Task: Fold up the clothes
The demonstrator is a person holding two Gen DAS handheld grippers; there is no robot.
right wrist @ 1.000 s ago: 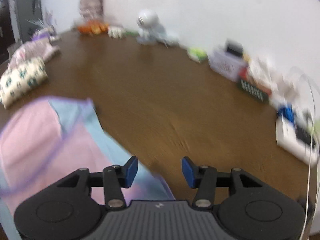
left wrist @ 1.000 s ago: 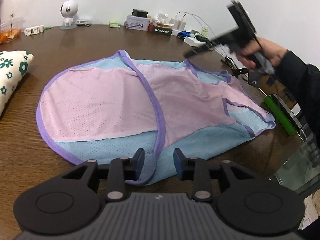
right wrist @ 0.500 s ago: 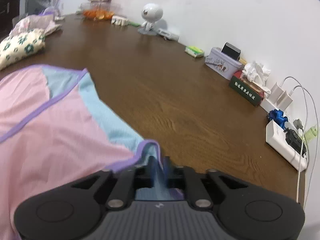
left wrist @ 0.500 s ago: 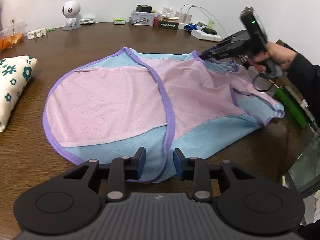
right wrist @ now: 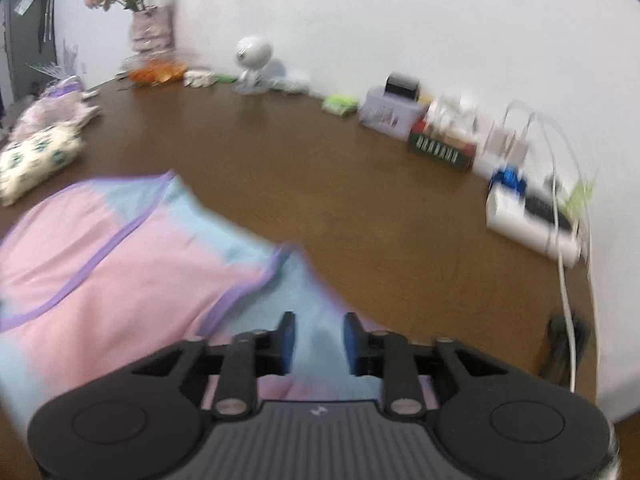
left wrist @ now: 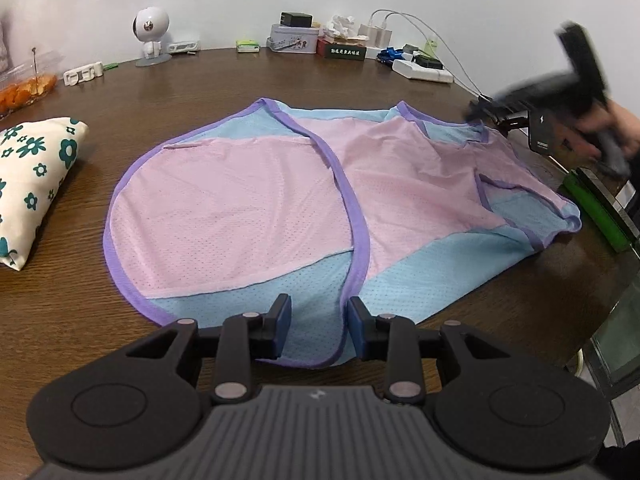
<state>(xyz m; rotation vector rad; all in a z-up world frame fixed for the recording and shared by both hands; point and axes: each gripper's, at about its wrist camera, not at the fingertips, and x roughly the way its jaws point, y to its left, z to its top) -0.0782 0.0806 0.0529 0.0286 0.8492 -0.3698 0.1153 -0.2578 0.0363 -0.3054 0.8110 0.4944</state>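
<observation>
A pink and light-blue mesh garment [left wrist: 240, 200] with purple trim lies spread on the brown table [left wrist: 200, 88]. My left gripper [left wrist: 319, 320] hovers at its near hem. The jaws stand apart, and the blue cloth and a strip of trim lie under the gap. In the left wrist view my right gripper [left wrist: 480, 112] is blurred at the garment's far right corner, held by a hand [left wrist: 616, 128]. In its own view the right gripper [right wrist: 319, 340] has its pads apart over the blue cloth of the garment [right wrist: 120, 280]. I see no pinch.
A folded floral cloth [left wrist: 32, 176] lies at the left. Along the wall stand a white robot figurine [left wrist: 150, 36], a tin box [left wrist: 294, 38], a power strip [left wrist: 422, 70] and cables. A green item [left wrist: 596, 216] sits by the table's right edge.
The right gripper's jaws, closed together on the corner half a second ago, now stand apart. That gripper has shifted right. The garment's far right corner lies drawn out further. The left gripper has stayed put.
</observation>
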